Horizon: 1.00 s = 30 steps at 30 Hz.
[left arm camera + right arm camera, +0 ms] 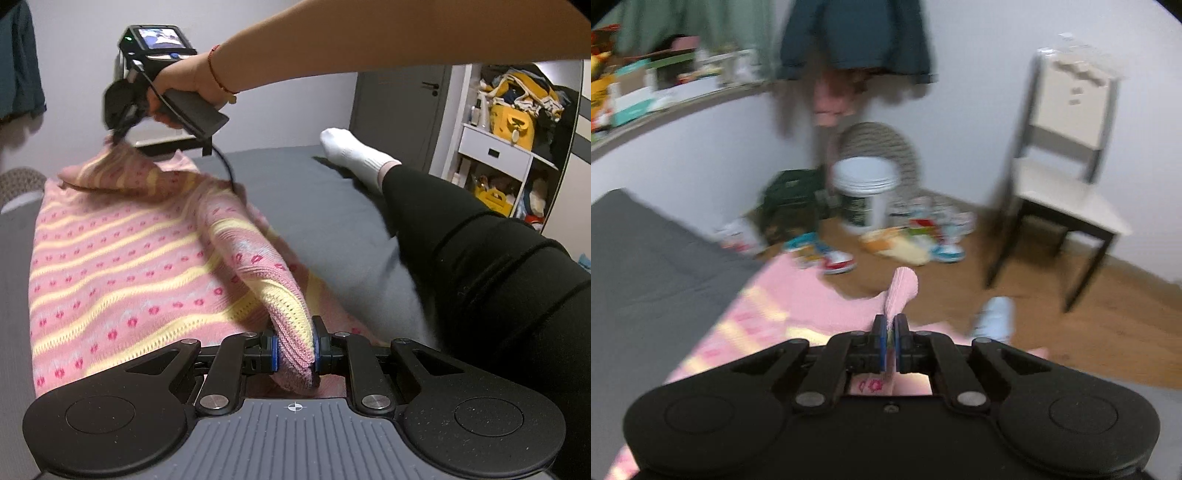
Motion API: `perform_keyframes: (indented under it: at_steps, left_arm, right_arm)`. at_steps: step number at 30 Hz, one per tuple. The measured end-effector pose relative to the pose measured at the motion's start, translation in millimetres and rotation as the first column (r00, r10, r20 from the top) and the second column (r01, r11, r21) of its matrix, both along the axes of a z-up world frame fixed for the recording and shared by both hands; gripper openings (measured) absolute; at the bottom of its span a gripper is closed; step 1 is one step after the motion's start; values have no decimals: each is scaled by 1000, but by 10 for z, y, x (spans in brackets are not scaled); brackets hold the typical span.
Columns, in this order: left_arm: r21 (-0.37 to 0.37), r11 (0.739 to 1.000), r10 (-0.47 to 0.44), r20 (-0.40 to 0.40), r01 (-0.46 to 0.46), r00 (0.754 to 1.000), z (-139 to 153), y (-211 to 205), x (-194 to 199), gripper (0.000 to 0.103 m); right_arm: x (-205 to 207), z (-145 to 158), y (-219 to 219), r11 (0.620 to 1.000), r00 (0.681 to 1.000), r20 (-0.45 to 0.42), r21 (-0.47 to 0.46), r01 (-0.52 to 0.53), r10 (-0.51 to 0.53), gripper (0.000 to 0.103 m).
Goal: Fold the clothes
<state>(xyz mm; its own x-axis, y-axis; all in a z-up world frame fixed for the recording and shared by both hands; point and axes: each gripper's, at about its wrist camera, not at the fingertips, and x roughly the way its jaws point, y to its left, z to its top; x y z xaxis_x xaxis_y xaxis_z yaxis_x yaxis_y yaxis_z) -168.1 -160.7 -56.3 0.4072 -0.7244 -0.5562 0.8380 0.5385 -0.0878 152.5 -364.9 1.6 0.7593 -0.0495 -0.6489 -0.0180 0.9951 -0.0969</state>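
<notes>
A pink knit sweater with yellow stripes and red dots lies spread on a grey bed. My left gripper is shut on a bunched fold of its near edge, lifted off the bed. At the far end my right gripper, held in a hand, pinches the sweater's far corner and lifts it. In the right wrist view the right gripper is shut on a thin pink tab of the sweater, the rest of the garment trailing down left below it.
A person's leg in black with a white sock rests on the bed to the right. A shelf unit stands past the bed. Beyond the bed's end stand a white bucket, scattered shoes and a chair on a wooden floor.
</notes>
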Motion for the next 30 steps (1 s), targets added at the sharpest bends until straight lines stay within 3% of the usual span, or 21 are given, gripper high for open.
perform_keyframes:
  at_steps: [5, 8, 11, 16, 18, 22, 23, 25, 28, 30]
  left_arm:
    - [9, 1000, -22, 13, 21, 1000, 59, -30, 30, 16]
    - [28, 999, -34, 10, 34, 999, 24, -27, 27, 16]
    - [5, 999, -32, 22, 32, 999, 77, 43, 1, 16]
    - [-45, 998, -41, 87, 45, 995, 300, 174, -49, 16]
    - [-32, 998, -56, 93, 59, 994, 335, 199, -43, 16]
    - [7, 996, -93, 79, 92, 993, 234, 240, -62, 16]
    - [18, 996, -92, 69, 91, 993, 199, 253, -58, 16]
    - [35, 997, -76, 47, 74, 996, 109, 286, -45, 16]
    - [38, 997, -67, 33, 66, 997, 62, 306, -41, 16]
    - [48, 996, -74, 49, 72, 996, 66, 292, -67, 16]
  right_arm:
    - [160, -209, -447, 987, 986, -45, -49, 155, -157, 4]
    - [186, -511, -676, 969, 965, -99, 2, 246, -244, 4]
    - [140, -628, -752, 963, 960, -102, 53, 265, -259, 4]
    - [76, -432, -911, 950, 961, -60, 144, 278, -272, 3]
    - [67, -425, -979, 940, 954, -80, 161, 300, -290, 3]
    - [85, -532, -1027, 935, 936, -118, 93, 343, -332, 1]
    - [67, -548, -1065, 930, 936, -137, 134, 343, -325, 1]
    - [-5, -530, -1125, 911, 932, -137, 203, 358, -336, 6]
    - [-163, -427, -1170, 895, 944, -134, 301, 329, -302, 33]
    - [-289, -350, -1150, 909, 962, -154, 321, 265, -226, 35]
